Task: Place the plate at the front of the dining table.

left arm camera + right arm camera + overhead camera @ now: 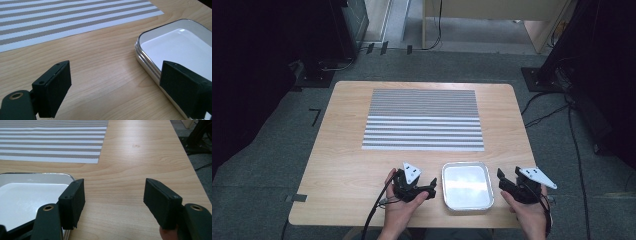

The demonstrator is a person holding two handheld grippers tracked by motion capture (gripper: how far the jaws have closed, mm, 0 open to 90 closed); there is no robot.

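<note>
Tray [467, 185] sits on the table [342, 165] between both grippers. Left gripper [424, 188] has spread, empty fingers, one overlapping the tray's near wall. Right gripper [507, 180], spread and empty, flanks the opposite side, slightly farther off.

There are two grippers: the left gripper [424, 191] and the right gripper [508, 181], each carried in one hand, so two hands, the left hand [401, 210] and the right hand [530, 212]. Each gripper has two black jaws, four in all, and one grey three-cornered plate on top, two in all. One metal tray [467, 201] lies between the two grippers, just beside each. One striped mat [423, 120] lies ahead of both grippers, beyond the tray. One wooden bench [347, 150] carries them. Nothing else lies on it.
</note>
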